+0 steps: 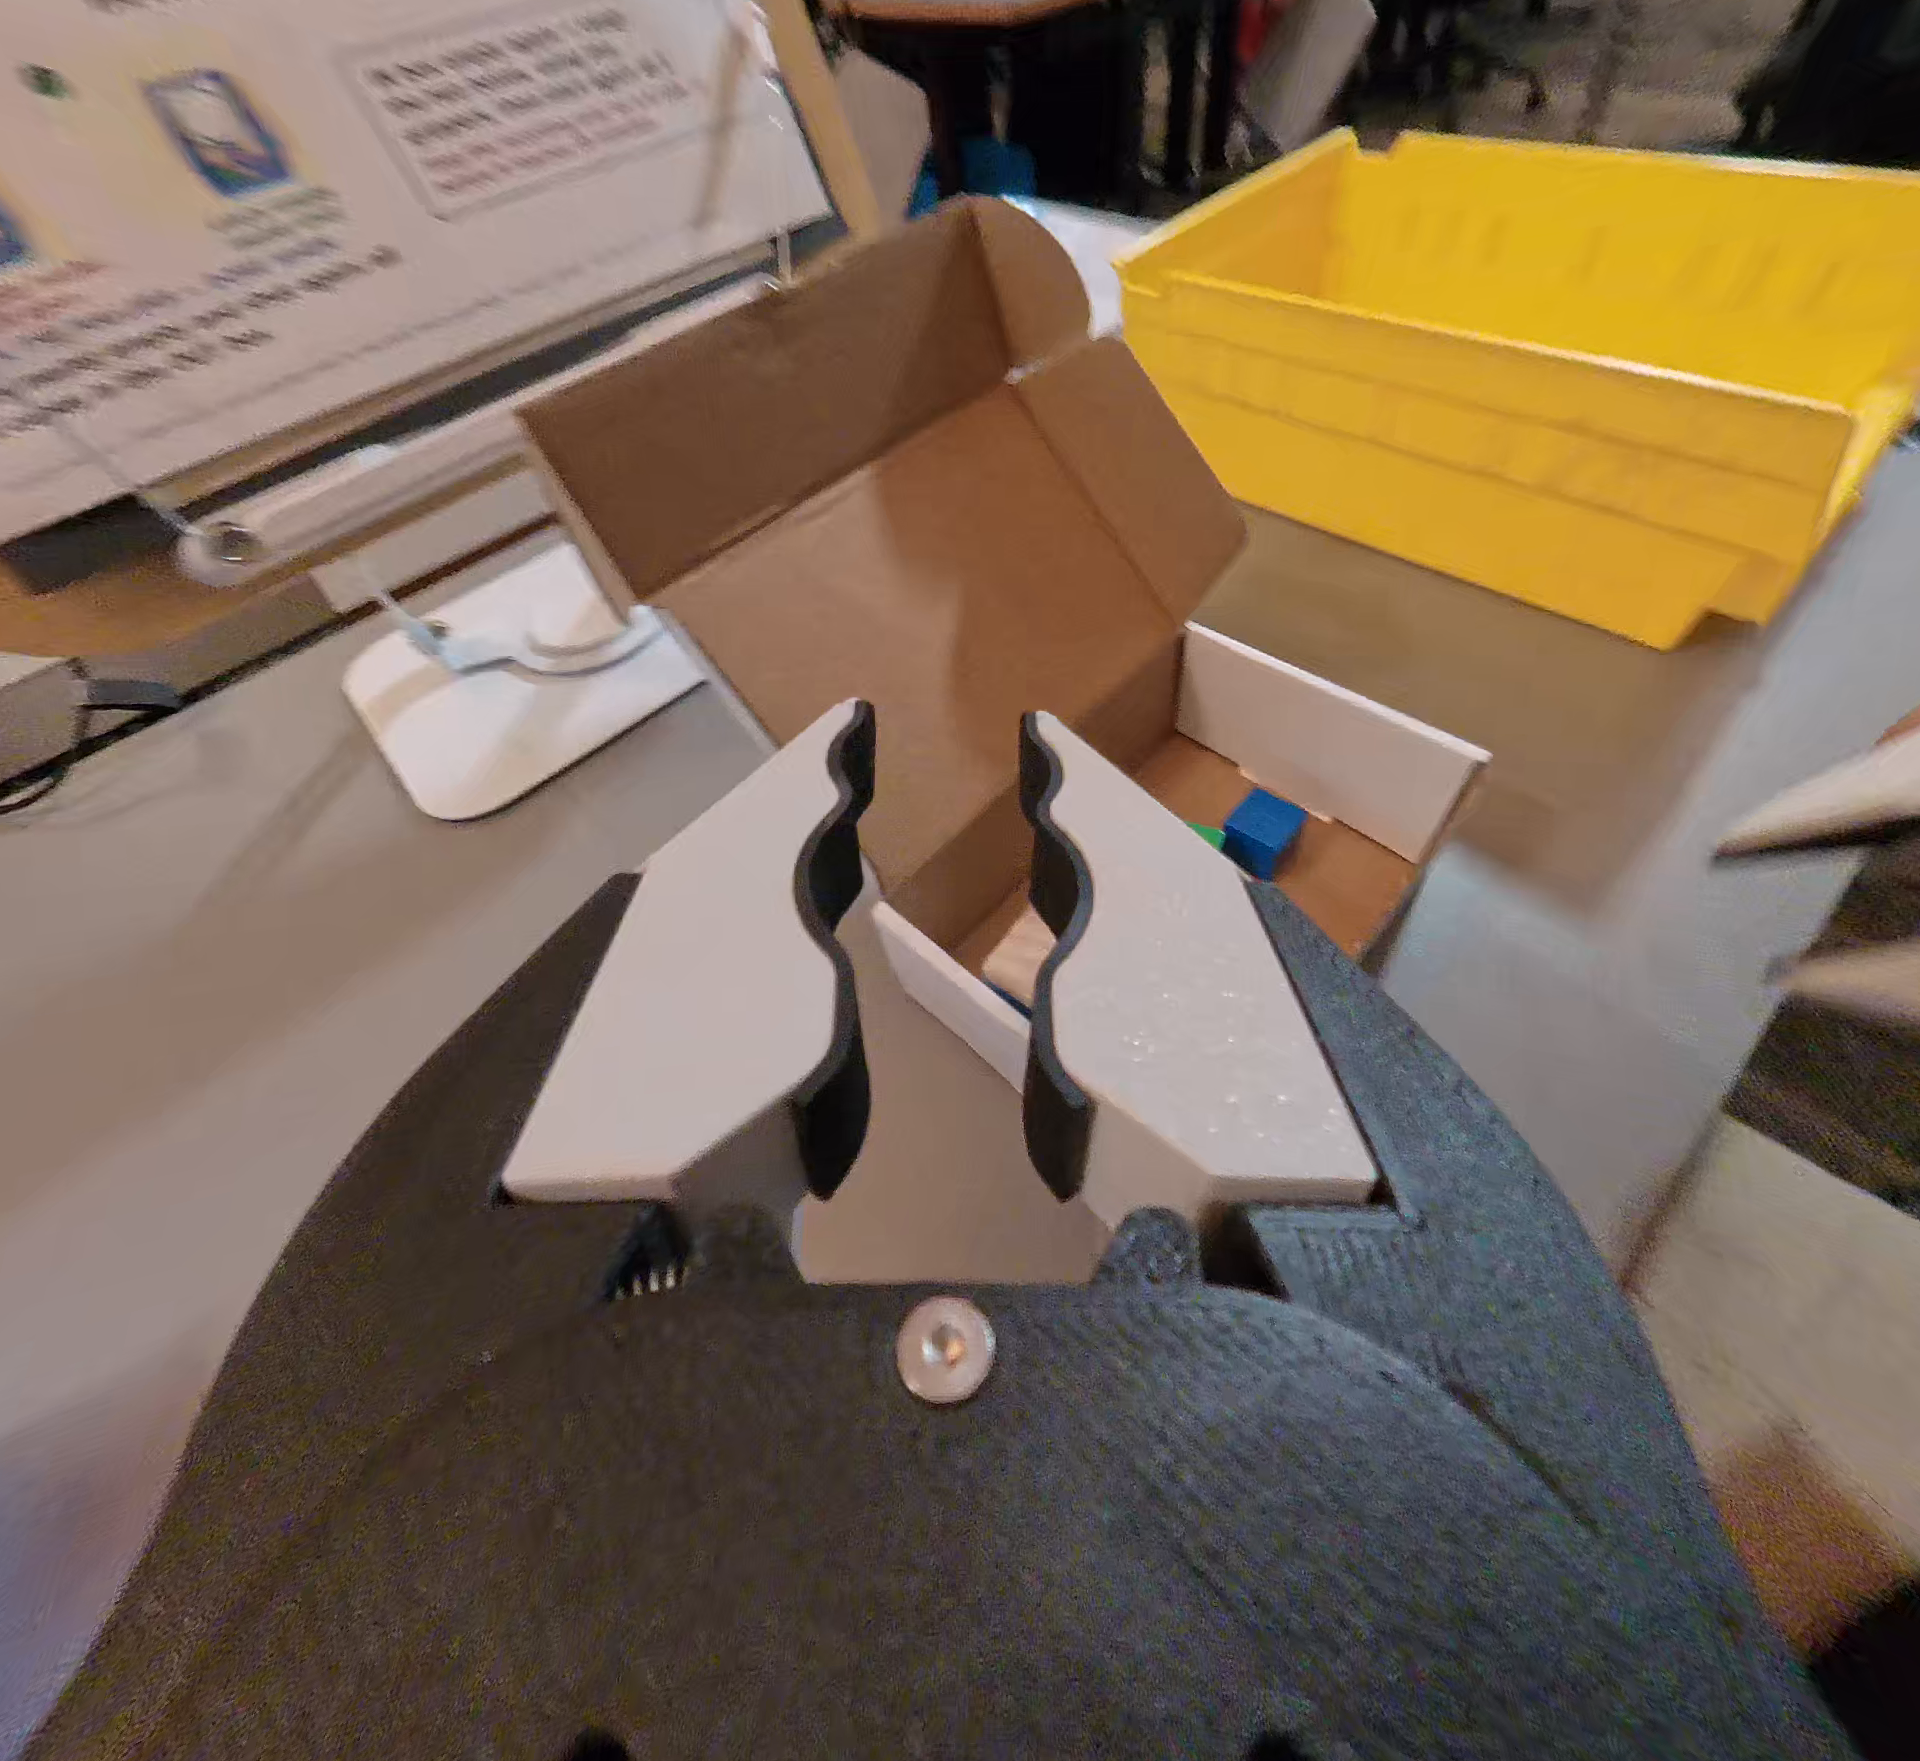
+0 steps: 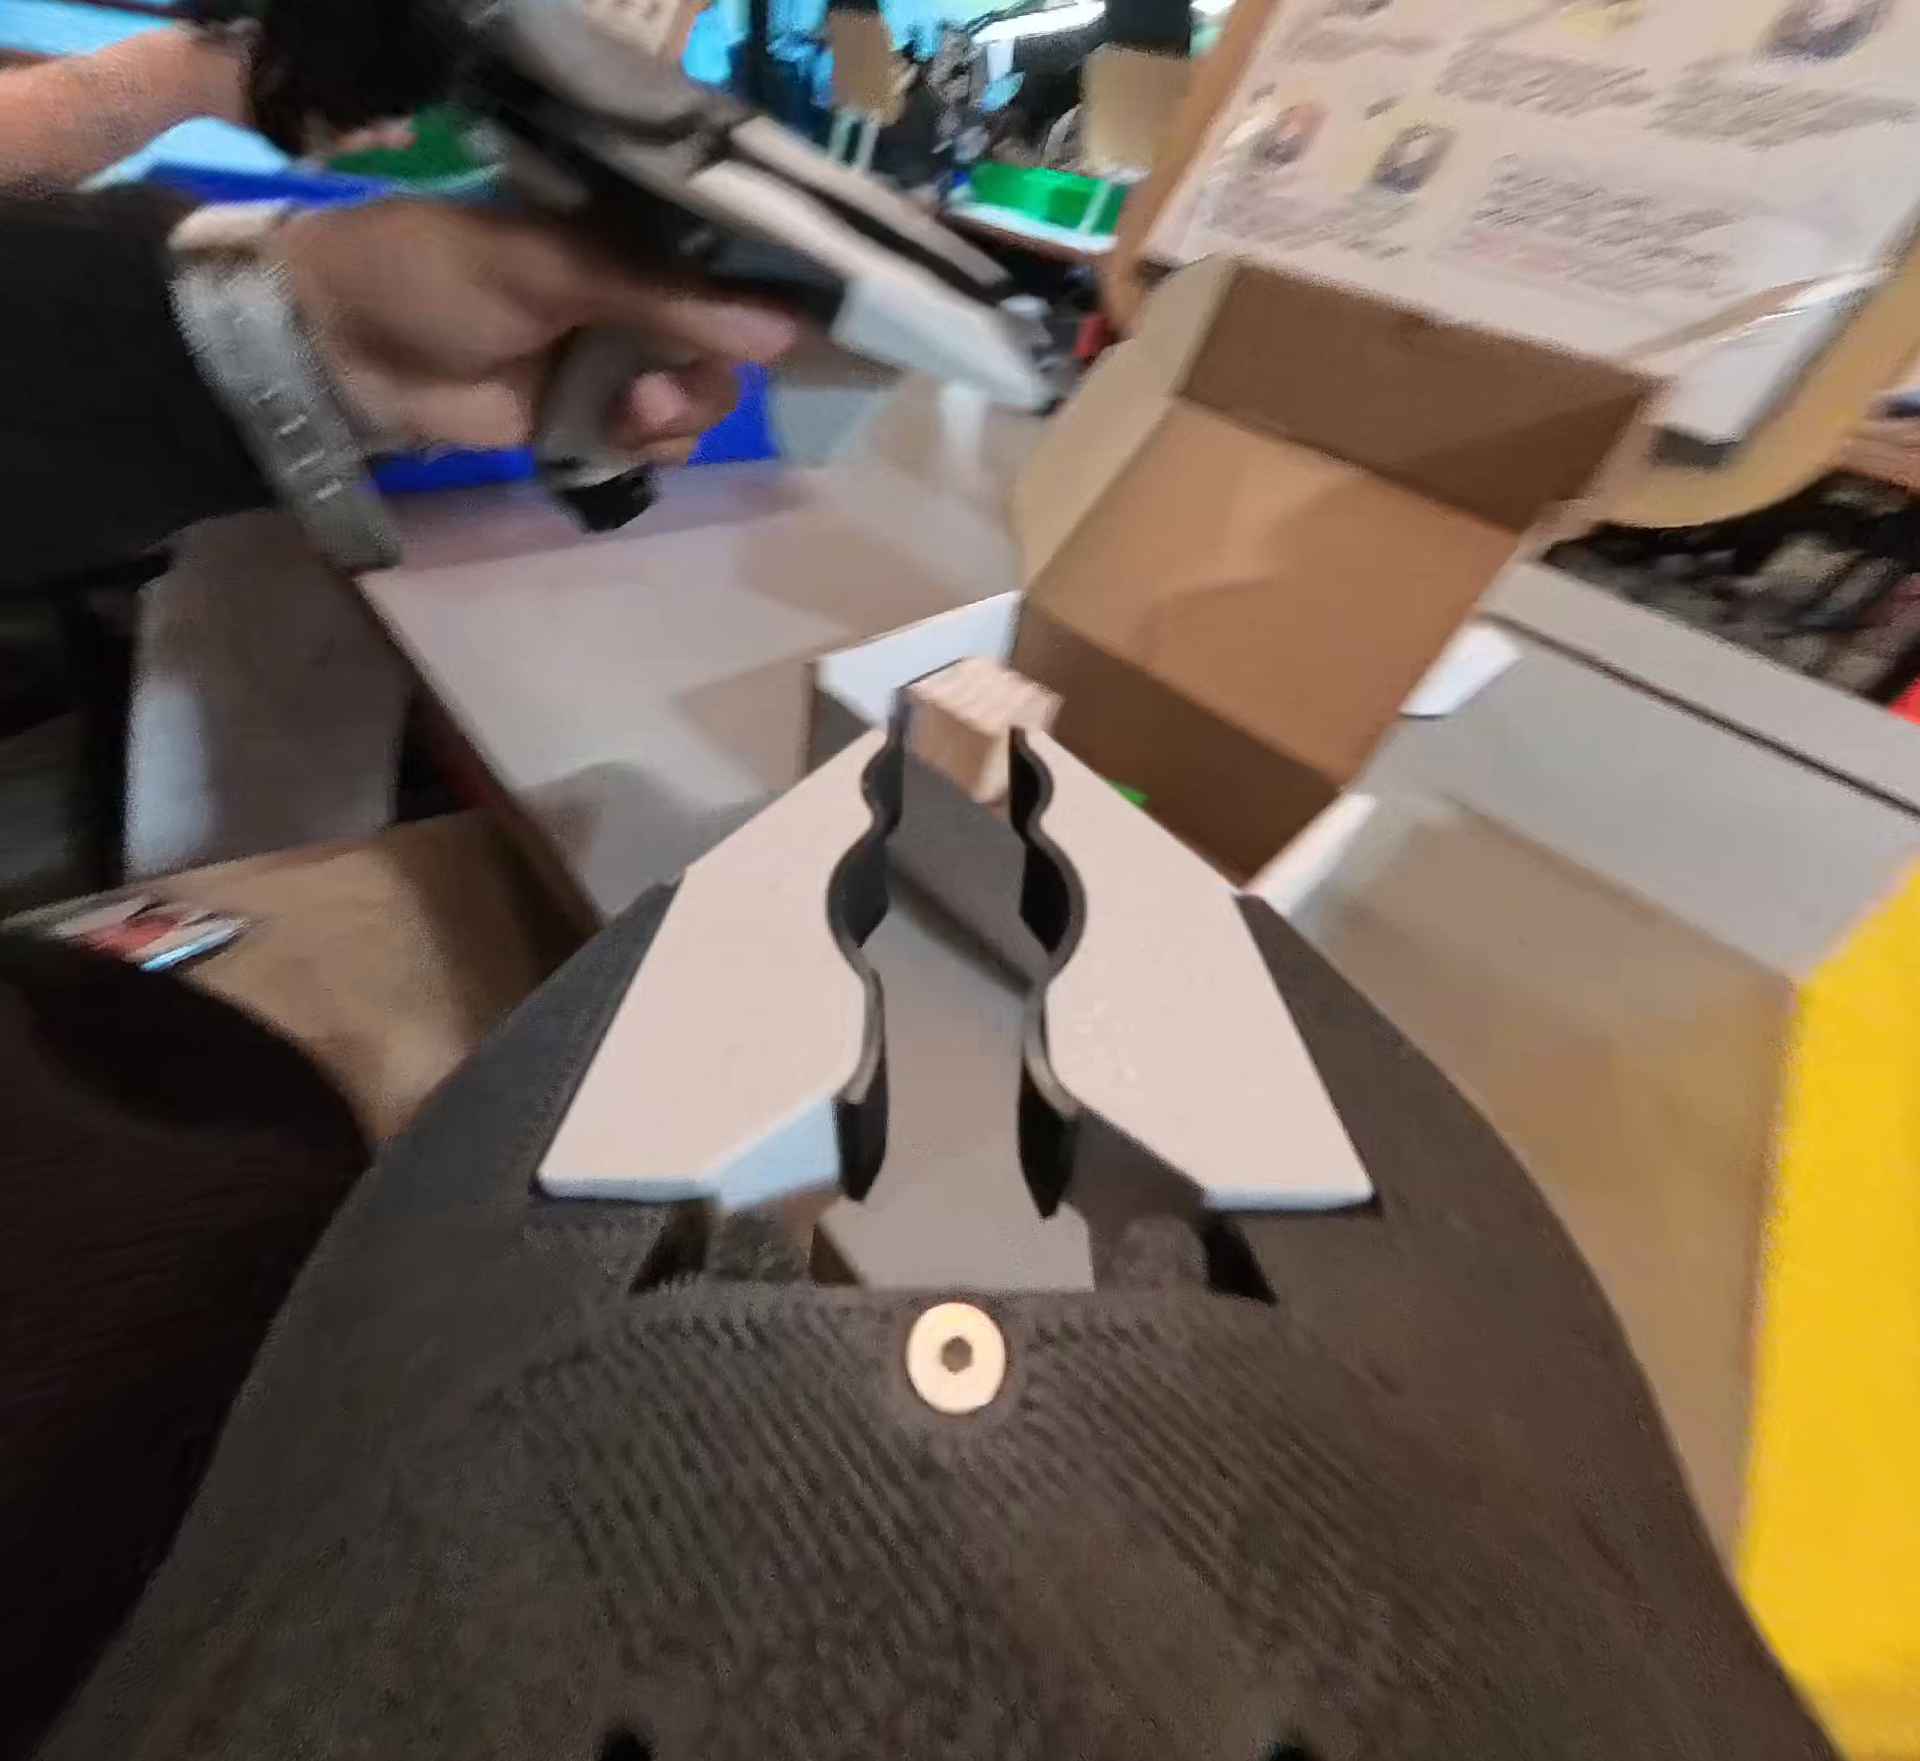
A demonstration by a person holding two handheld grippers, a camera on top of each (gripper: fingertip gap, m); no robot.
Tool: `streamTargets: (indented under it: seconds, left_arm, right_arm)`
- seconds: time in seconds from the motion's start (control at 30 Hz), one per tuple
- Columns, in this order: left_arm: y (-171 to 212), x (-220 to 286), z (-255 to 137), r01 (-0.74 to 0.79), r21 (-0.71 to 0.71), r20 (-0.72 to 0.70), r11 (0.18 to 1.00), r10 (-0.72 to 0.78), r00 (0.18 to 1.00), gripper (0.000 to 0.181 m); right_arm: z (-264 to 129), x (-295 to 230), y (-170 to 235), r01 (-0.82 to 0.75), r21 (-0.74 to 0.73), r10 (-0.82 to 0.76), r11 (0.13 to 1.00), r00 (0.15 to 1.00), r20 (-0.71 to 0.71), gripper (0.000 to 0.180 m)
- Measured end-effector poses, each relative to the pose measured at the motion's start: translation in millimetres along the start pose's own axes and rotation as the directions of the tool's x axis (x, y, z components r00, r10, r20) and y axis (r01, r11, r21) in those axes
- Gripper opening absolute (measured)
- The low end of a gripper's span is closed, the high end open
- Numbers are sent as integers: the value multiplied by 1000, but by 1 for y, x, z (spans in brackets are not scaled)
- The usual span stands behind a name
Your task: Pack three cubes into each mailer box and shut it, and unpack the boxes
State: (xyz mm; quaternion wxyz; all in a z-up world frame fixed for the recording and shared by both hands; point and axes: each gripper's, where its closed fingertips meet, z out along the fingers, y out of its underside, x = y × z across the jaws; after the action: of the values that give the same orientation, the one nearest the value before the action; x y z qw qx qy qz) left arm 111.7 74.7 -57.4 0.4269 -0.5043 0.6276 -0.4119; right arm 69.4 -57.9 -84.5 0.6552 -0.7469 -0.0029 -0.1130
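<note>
Green cube mostly hidden behind left gripper's finger; yellow bin cut by right edge.

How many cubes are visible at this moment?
3, at least. A plain wooden cube is pinched in the right tool above the open mailer box. Inside the box lie a blue cube and a green cube, mostly hidden. The left tool's fingers may hide more.

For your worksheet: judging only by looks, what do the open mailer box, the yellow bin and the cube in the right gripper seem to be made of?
Mailer box: cardboard, matte brown inside, white outside, with crisp fold lines.
Yellow bin: probably moulded plastic, smooth, slightly glossy, with stepped walls.
Cube in the right gripper: likely bare wood, pale tan and unpainted, though blurred.
</note>
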Motion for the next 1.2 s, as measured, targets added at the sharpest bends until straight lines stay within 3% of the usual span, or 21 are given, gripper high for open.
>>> streamTargets:
  seconds: [0.1,0.2,0.37,0.57,0.77,0.87,0.97,1.0,1.07,1.2]
  left_arm:
    - [5,-15,-8,22,75,57,997,-26,998,32]
    - [17,-19,-11,154,108,38,982,-159,987,37]
    - [28,-18,-4,286,94,-18,953,-286,958,49]
    - [31,-22,-1,260,105,11,960,-263,965,50]
    - [36,-27,1,266,102,29,959,-270,962,53]
    - [38,-30,1,275,104,30,956,-279,960,55]
    - [37,-33,0,307,111,23,945,-311,950,56]
    - [37,-34,0,322,114,15,940,-326,945,56]
    - [35,-34,0,346,120,-4,930,-348,937,58]
    - [35,-34,7,379,100,-41,920,-376,926,63]
  right_arm:
    - [-23,60,-8,1,58,10,998,983,-181,15]
    - [-50,111,-9,-74,123,111,990,937,-330,12]
    - [-56,121,-3,-255,184,299,949,915,-271,14]
    - [-38,94,24,-319,-1,315,948,938,-144,19]
    - [-25,79,51,-291,-178,266,940,952,-151,24]
    - [-15,63,40,-454,-147,446,879,891,-85,20]
    - [-15,62,19,-478,-52,476,877,878,-47,10]
    - [-15,68,16,-455,-23,452,890,889,-76,14]
    - [-14,84,12,-415,35,415,909,897,-149,39]
    - [2,110,1,-472,163,497,867,847,-189,47]
